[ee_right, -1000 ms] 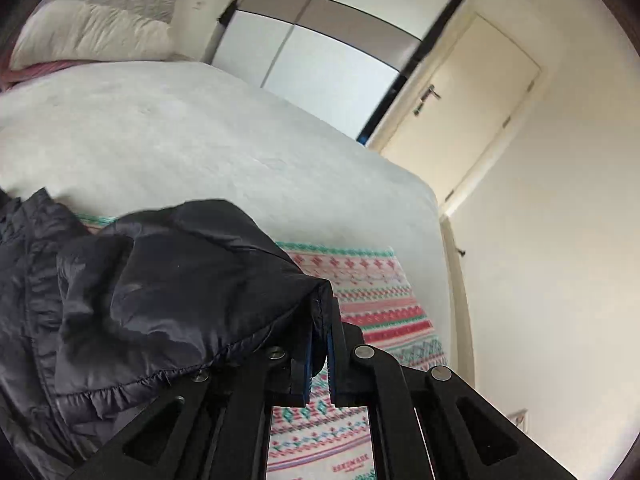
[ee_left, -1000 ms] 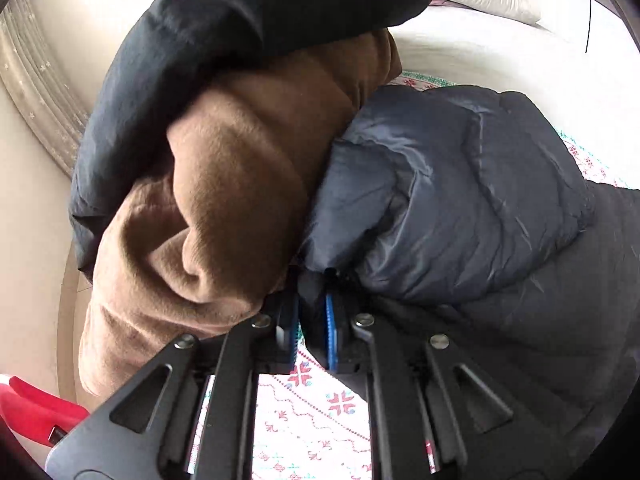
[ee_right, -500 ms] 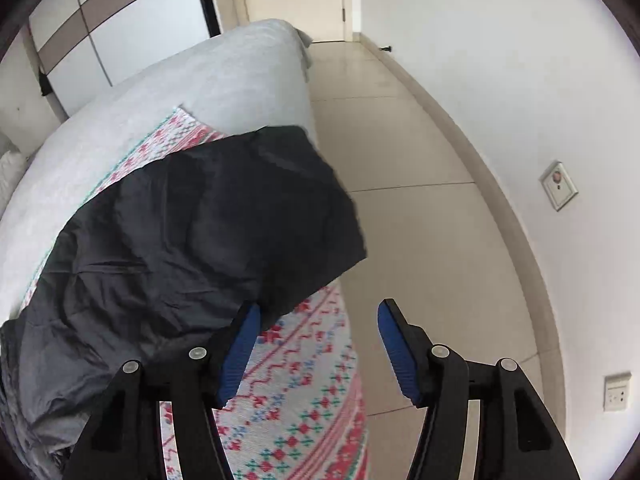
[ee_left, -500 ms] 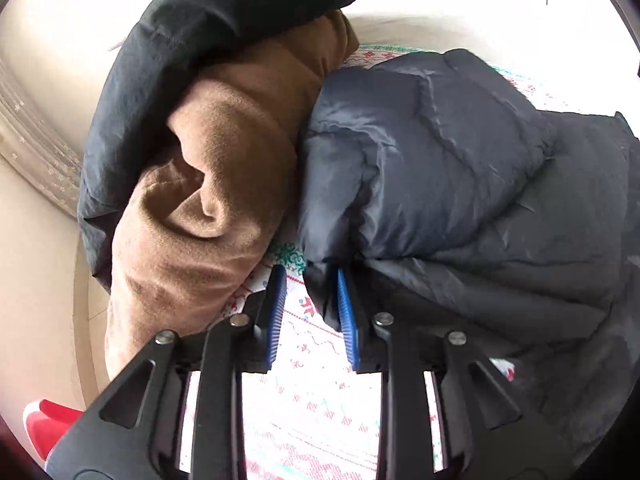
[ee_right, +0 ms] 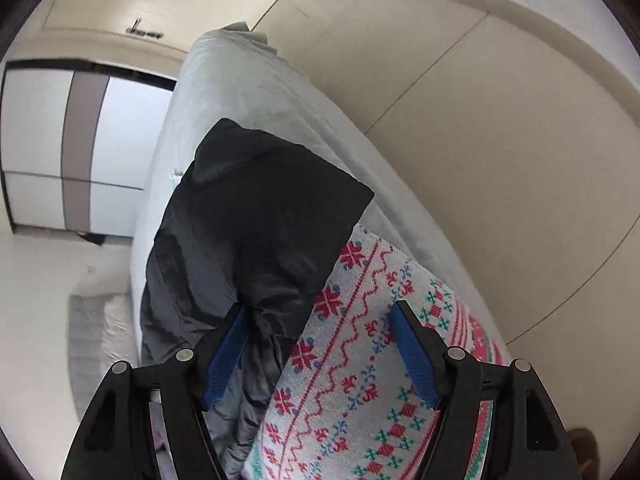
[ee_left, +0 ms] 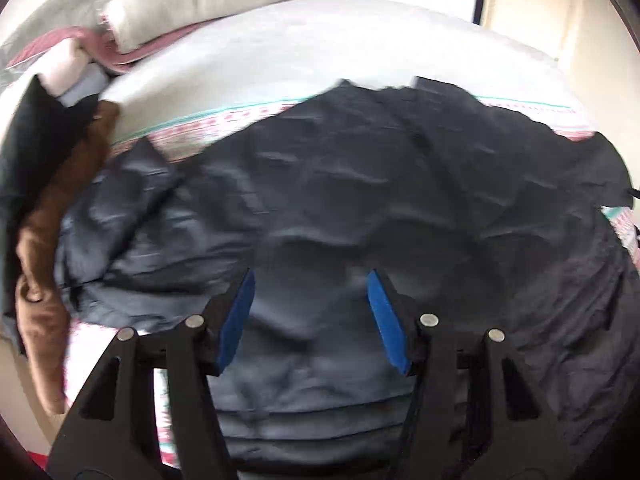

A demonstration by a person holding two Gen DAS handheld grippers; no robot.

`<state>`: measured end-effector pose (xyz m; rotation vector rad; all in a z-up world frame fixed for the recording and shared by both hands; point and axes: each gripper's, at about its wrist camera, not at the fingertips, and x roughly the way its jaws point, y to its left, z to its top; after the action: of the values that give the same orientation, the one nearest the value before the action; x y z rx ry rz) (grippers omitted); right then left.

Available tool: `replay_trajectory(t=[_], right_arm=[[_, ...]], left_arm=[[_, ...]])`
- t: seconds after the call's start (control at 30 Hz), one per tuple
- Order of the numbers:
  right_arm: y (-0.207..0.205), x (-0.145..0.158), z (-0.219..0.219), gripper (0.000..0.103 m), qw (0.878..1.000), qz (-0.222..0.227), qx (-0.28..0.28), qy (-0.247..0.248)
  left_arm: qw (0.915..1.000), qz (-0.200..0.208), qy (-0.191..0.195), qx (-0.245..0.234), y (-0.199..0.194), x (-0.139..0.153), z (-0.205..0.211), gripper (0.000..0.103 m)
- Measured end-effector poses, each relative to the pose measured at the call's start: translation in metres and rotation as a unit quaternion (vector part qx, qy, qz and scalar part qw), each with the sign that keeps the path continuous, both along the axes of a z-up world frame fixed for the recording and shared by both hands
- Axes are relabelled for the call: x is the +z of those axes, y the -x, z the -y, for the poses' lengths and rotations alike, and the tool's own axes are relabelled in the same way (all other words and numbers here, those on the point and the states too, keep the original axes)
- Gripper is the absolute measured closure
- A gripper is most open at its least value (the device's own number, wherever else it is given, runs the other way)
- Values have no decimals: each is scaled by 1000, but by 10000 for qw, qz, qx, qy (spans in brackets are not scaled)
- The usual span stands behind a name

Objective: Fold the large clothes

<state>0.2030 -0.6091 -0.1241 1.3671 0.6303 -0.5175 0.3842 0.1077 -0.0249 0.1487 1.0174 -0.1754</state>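
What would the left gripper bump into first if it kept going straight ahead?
Most likely the dark puffy jacket spread on the bed. The open left gripper points down at it, nothing between; depth is hard to judge.

Dark navy puffer jacket (ee_left: pixel 360 184) centre frame: thin synthetic shell, slight sheen, crinkled. White knitted blanket with red and teal pattern (ee_right: pixel 360 380) lower right of the right wrist view: coarse, matt. Brown fleece garment (ee_left: pixel 52 220) at left edge: soft, matt. Grey bed cover (ee_left: pixel 320 40) up top: matt, finely textured. Beige floor tiles (ee_right: pixel 480 120) upper right: smooth.
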Motion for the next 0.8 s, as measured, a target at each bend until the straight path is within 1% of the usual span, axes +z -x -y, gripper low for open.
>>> replay_trajectory(t=[0.03,0.07,0.1,0.13,0.2,0.27,0.3,0.37,0.43,0.5,0.53,0.57,0.6,0.63,0.67,0.7,0.73,0.77,0.8], right_arm=[[2,3,1,37,9997,170,-29,164],[2,9,0,62,9989,322,-1,326],[3,17,-1,91,9980,425,12,472],[3,28,-6,95,9967,432,46,679],[5,58,-21,98,9894,327,331,1373],[17,90,-41,98,9758,182,643,2081],[22,99,-48,98,9690,144,751,2348],[48,116,-47,98,9608,-26,900,2622],[47,104,-43,98,9520,-600,1106,2791],[40,79,-34,98,9468,-1087,1265,2751],[36,62,-19,97,9451,-1297,1378,2664],[33,50,-19,96,9426,-1510,1479,2587],[33,41,-20,92,9386,-1688,1566,2569],[29,33,-19,88,9337,-1888,1593,2592],[27,28,-17,79,9295,-2038,1550,2654],[29,31,-18,67,9235,-2218,1466,2767],[30,34,-18,60,9180,-2349,1400,2874],[33,41,-20,50,9119,-2422,1376,3014],[39,50,-22,46,9072,-2422,1406,3140]], left_arm=[[9995,-102,162,-234,-5,-3,31,43],[9982,-170,338,-471,-10,-4,59,43],[9958,-211,522,-716,-14,-5,86,43],[9932,-210,668,-929,-19,-5,112,44],[9875,-94,913,-1282,-22,-4,166,50],[9794,-134,1209,-1609,-26,-2,215,67],[9745,-224,1383,-1754,-29,-3,236,69],[9670,-370,1627,-1926,-35,-10,272,76],[9583,-485,1849,-2123,-32,-20,302,78],[9459,-610,2058,-2435,-22,-31,330,78],[9391,-885,2075,-2590,-19,-45,343,78],[9400,-1127,1857,-2630,-16,-64,354,78],[9432,-901,1734,-2686,-8,-72,356,78],[9440,-669,1651,-2778,-2,-70,357,79],[9448,-637,1614,-2778,0,-67,356,79],[9450,-674,1622,-2758,2,-62,353,78],[9449,-699,1645,-2742,4,-56,348,77],[9452,-704,1667,-2718,7,-50,339,71],[9453,-690,1680,-2710,11,-42,328,66]])
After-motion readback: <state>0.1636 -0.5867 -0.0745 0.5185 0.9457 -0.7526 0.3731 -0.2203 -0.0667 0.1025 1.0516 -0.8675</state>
